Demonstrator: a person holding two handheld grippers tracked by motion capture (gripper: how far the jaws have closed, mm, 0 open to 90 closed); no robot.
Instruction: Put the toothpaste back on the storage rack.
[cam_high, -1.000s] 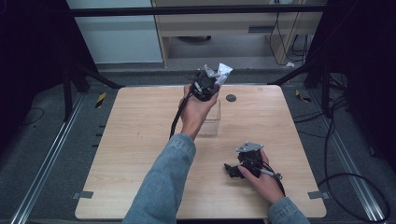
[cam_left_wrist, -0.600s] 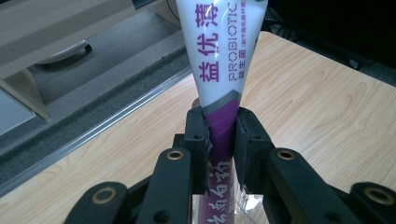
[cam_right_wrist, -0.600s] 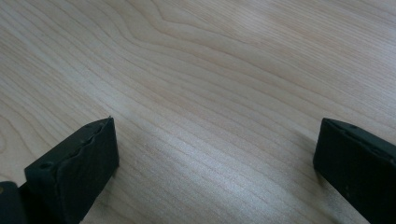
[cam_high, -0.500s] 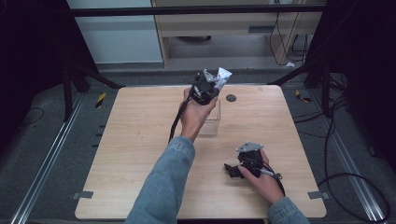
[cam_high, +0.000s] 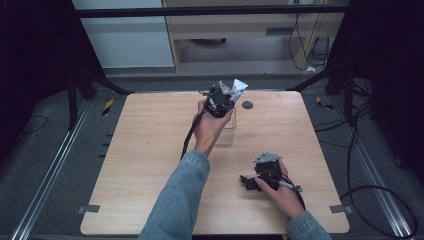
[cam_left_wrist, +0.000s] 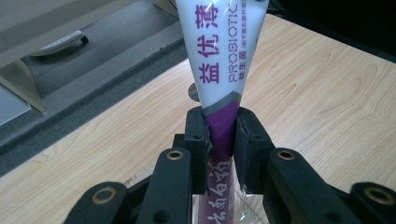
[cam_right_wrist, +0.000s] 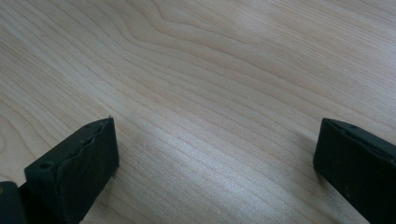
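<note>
At the table's far centre, left gripper (cam_left_wrist: 220, 135) clamps a probiotic sachet (cam_left_wrist: 222, 60) above a clear container (cam_high: 227, 131); right gripper (cam_right_wrist: 215, 154), near right, stands wide.

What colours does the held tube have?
The tube is white with a purple end and purple lettering, best seen in the left gripper view.

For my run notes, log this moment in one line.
left gripper: shut on toothpaste tube | over clear container | right gripper: open, over table
</note>
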